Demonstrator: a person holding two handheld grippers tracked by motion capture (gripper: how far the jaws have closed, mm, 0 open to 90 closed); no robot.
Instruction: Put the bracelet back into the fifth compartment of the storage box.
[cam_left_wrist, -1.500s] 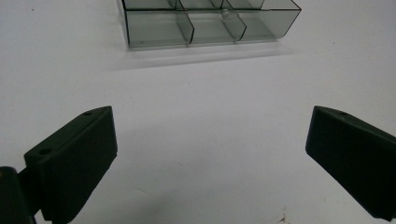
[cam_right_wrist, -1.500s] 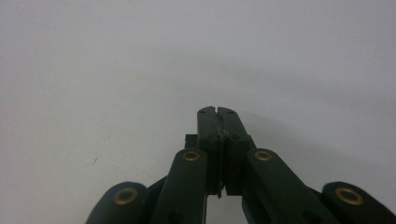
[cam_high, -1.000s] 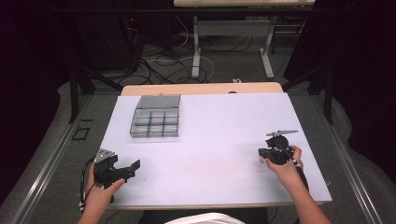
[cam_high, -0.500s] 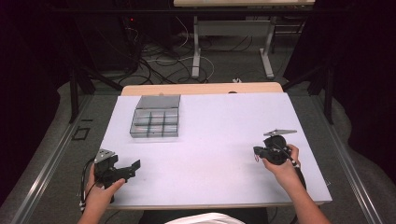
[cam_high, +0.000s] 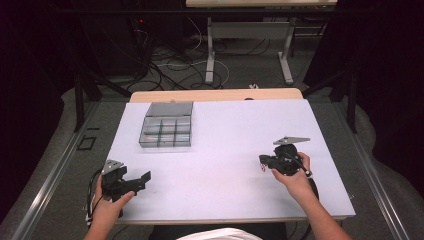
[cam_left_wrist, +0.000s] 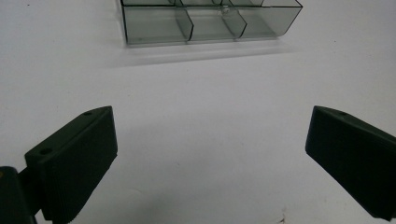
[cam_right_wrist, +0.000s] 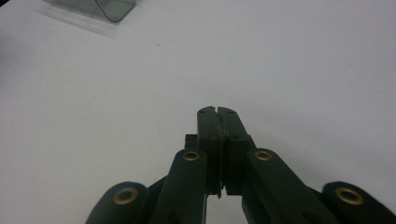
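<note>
Both grippers idle on the white table (cam_high: 230, 140), nothing held. Left gripper (cam_high: 142, 178) sits at the near-left corner, jaws spread wide w/ bare table between them. In the left gripper view the pads (cam_left_wrist: 77, 158) flank empty surface. Right gripper (cam_high: 263, 161) is at the near-right, jaws pinched fully together on nothing; its own view shows the two tips (cam_right_wrist: 217, 119) pressed flat against each other.

Only thing to work on is the clear compartment box (cam_high: 166, 125), far-left of the table, lid flipped open behind it, compartments look empty as far as I can tell. Long axis runs roughly left-right across the table.

Key relation: box lies straight ahead of the left gripper, square in its view (cam_left_wrist: 205, 21), and diagonally far-left of the right one, just a corner showing (cam_right_wrist: 100, 8). Left is nearer and already open — I'd expect it to go first. Right has to open up before it's any use.
</note>
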